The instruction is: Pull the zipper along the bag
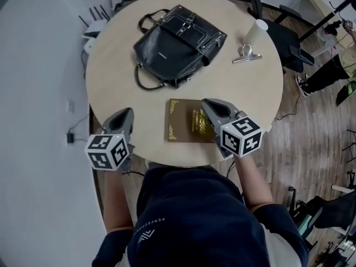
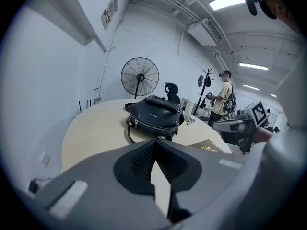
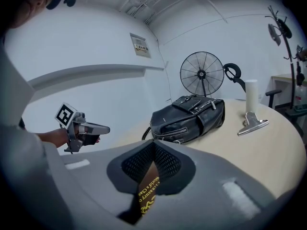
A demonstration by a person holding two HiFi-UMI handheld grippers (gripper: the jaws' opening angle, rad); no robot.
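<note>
**While both claws hang near the edge, the bag sits on its own**

Since neither claw is anywhere on the bag (image 1: 179, 46), I can't pin the step. This fits the bit before reaching for the zipper just as well as the bit after letting it go. The black bag lies flat on the round worktop (image 1: 117, 77), upper middle of the head view. Its zipper is too small to read as open or shut.

If there's pulling left to do, I'd guess it needs one claw pinching the little pull tab and the other steadying the bag so it doesn't slide.

The left claw (image 1: 127, 114), lower left of the frame, is all but clenched, just a thin slit with nothing in it. The right claw (image 1: 209, 104), lower centre, is clenched tight and empty. It hangs over a corner of a brown book (image 1: 186, 124), well apart from the bag.
</note>
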